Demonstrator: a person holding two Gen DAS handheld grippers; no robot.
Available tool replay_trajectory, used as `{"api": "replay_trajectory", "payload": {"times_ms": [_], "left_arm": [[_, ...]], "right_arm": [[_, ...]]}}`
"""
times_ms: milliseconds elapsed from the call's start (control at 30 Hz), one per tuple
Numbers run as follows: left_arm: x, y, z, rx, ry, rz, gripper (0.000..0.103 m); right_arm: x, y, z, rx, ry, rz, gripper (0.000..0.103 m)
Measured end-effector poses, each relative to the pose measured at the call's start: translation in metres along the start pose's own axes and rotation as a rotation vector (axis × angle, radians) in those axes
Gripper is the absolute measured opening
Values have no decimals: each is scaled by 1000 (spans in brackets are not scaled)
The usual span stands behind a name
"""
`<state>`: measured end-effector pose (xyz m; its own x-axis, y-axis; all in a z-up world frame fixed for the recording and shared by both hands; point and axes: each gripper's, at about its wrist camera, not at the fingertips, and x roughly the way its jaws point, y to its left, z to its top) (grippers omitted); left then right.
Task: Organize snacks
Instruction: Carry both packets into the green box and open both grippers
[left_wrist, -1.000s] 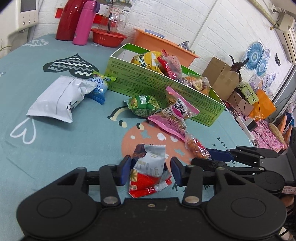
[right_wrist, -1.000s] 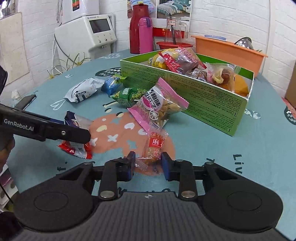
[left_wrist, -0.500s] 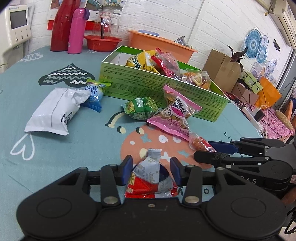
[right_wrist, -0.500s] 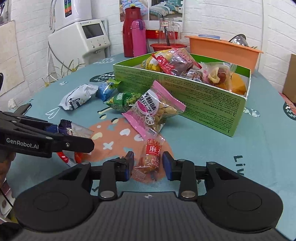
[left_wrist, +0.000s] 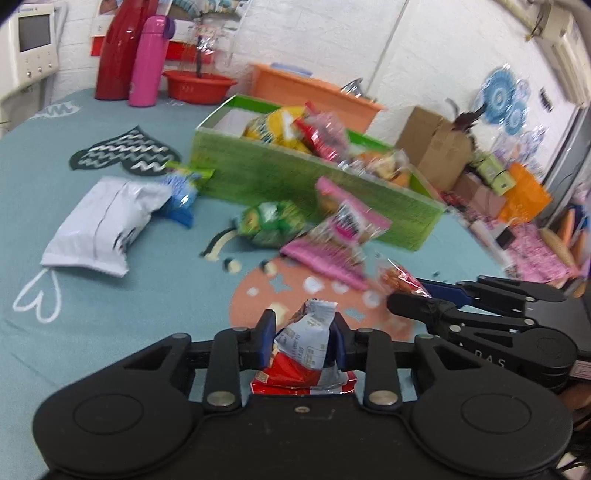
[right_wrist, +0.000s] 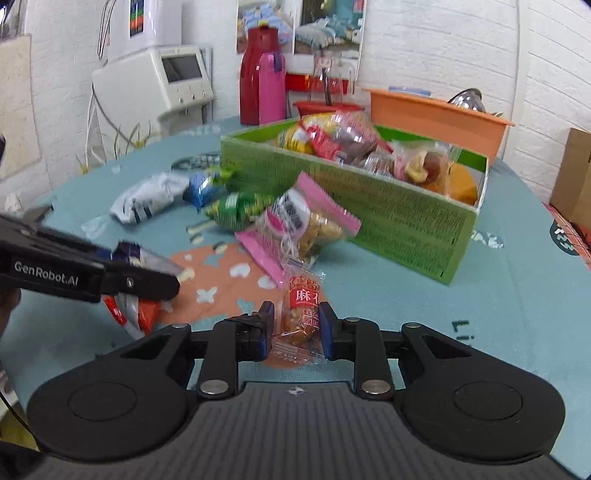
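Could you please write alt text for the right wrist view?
The right gripper grips a small orange snack packet above the teal tablecloth. Beyond it stands a green box full of snacks; the left gripper holds a red-and-white packet.

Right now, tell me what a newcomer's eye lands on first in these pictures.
First, the bright green box, heaped with snack packets, standing at the far side of the teal table. Next, the two grippers in the foreground: the left gripper is shut on a red-and-white packet, and the right gripper brackets a clear orange packet. Loose between them and the box lies a pink-edged bag, leaning on the box wall.
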<state>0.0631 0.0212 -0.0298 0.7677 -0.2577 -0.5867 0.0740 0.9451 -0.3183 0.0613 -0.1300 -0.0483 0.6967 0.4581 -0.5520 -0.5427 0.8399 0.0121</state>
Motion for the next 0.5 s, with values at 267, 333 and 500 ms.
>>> {"api": "replay_trajectory", "payload": {"times_ms": [267,333,500], "left_arm": [[-15,-26,69,94,-177,-57,33],[-9,-30,86,97,-201,-69,33],[18,-34,127,99,-254,-36,32]], "right_arm": [[-34,-22,51,48,-228,-33,43],[-32,-33,61,76,-258,-55,43],[-14,-57,84,136,-289,-97,44]]}}
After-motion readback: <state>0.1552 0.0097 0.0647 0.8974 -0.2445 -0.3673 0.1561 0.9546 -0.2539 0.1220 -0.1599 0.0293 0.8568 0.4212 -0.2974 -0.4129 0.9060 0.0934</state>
